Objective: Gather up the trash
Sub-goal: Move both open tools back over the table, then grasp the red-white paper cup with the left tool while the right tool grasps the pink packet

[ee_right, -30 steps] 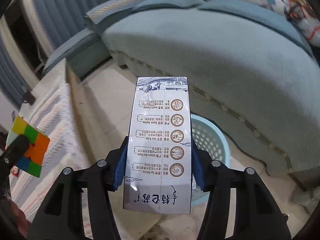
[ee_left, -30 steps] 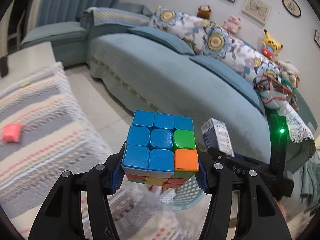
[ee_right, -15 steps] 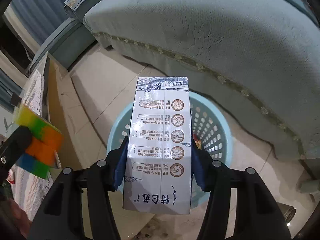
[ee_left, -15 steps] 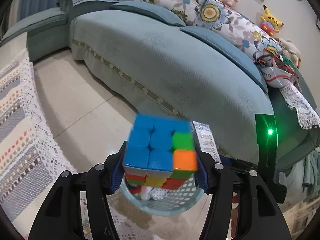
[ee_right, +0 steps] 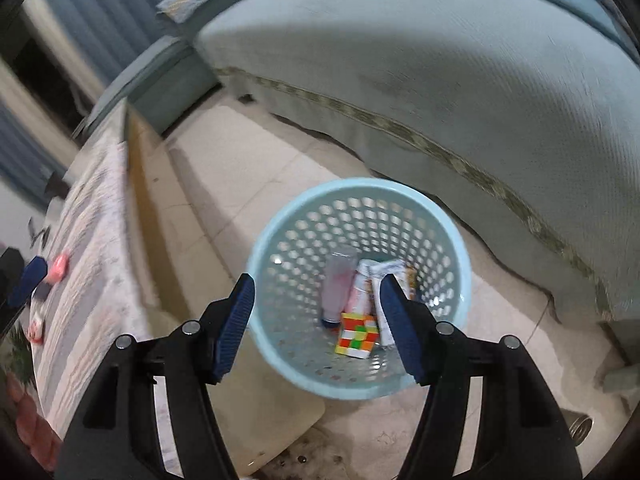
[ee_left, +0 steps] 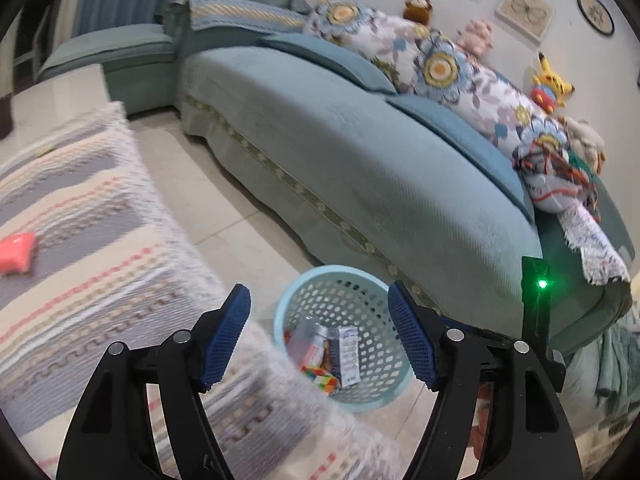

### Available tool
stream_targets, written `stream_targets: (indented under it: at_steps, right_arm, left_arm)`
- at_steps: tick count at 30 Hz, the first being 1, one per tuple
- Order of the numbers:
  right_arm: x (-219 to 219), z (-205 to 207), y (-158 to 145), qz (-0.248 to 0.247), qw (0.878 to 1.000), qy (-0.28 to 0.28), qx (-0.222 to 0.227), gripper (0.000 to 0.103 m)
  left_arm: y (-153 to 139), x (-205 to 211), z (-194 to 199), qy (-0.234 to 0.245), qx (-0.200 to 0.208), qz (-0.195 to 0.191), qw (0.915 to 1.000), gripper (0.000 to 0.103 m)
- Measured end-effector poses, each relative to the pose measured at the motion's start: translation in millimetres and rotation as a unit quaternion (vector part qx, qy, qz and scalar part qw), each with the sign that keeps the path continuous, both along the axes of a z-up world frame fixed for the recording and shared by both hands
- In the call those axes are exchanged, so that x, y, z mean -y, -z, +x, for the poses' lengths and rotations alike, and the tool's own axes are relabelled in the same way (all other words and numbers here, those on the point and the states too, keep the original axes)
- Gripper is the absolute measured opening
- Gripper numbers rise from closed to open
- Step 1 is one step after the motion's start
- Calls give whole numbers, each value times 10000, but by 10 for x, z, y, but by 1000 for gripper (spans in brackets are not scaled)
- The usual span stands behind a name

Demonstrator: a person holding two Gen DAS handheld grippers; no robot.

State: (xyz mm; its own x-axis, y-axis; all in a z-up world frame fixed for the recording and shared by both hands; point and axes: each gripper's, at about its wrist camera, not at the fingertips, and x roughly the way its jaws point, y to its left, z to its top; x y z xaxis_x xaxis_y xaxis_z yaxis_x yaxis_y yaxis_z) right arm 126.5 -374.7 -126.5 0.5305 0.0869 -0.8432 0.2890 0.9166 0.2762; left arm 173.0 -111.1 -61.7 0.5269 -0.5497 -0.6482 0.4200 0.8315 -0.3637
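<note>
A light blue perforated basket [ee_right: 452, 240] stands on the floor by the sofa; it also shows in the left wrist view [ee_left: 384, 376]. Inside lie the colour cube [ee_right: 357, 335], the white carton [ee_right: 390, 280] and a clear bottle [ee_right: 338, 284]. The cube [ee_left: 320, 378] and carton [ee_left: 347, 350] show in the left wrist view too. My left gripper [ee_left: 320, 334] is open and empty above the table edge, near the basket. My right gripper [ee_right: 316, 326] is open and empty over the basket.
A teal sofa [ee_left: 360, 152] with flowered cushions and plush toys runs behind the basket. A low table with a striped cloth [ee_left: 80, 240] is at the left, with a pink item [ee_left: 16, 258] on it. Tiled floor [ee_right: 248, 168] lies between.
Both grippers have opened. The cube and the carton have dropped into the basket. The left view has swung back toward the table.
</note>
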Motion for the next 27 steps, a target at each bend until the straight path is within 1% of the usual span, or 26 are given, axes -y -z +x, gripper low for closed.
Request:
stream_targets:
  at_steps: [2, 4, 7, 10, 12, 14, 15, 18, 20, 21, 22, 25, 27]
  right_arm:
    - [-241, -10, -188, -78, 9993, -278, 240, 61]
    - [-515, -1, -392, -195, 9969, -580, 504, 61]
    - [-981, 26, -682, -321, 9892, -1091, 925, 61]
    - [-1469, 55, -891, -383, 9790, -1568, 1244, 61]
    - [-1862, 82, -997, -446, 9691, -1945, 1451, 61]
    - [-2222, 151, -1035, -542, 9602, -2281, 1520, 61]
    - [-2421, 194, -1037, -602, 9550, -2465, 1532, 61]
    - [-2857, 303, -995, -691, 9410, -2872, 1650, 61]
    - [-3165, 404, -891, -685, 9285, -3180, 1793, 61]
    - [-3285, 484, -812, -662, 9240, -3307, 1800, 61]
    - [-3389, 564, -738, -665, 9222, -3378, 1762, 61]
    - [-3579, 825, -503, -598, 9215, -3492, 1592, 61]
    - [-3648, 973, -388, -453, 9236, -3519, 1449, 61]
  left_arm:
    - [-98, -192, -95, -170, 78, -68, 9998, 69]
    - [-228, -495, -215, -433, 198, -175, 9987, 69]
    - [-382, -978, -373, -867, 370, -268, 9952, 70]
    - [-486, -1493, -506, -1392, 491, -269, 9887, 71]
    - [-517, -1821, -586, -1764, 574, -216, 9824, 73]
    - [-518, -2154, -655, -2142, 624, -121, 9747, 73]
    - [-502, -2386, -688, -2407, 628, -62, 9685, 73]
    - [-447, -2926, -741, -2959, 570, -78, 9535, 73]
    - [-377, -3269, -743, -3340, 503, -68, 9412, 73]
    - [-354, -3371, -735, -3460, 482, -53, 9370, 73]
    - [-302, -3517, -714, -3619, 439, -6, 9312, 73]
    - [-136, -3823, -623, -3910, 298, 161, 9198, 73]
    - [-26, -3938, -556, -3973, 190, 185, 9173, 73]
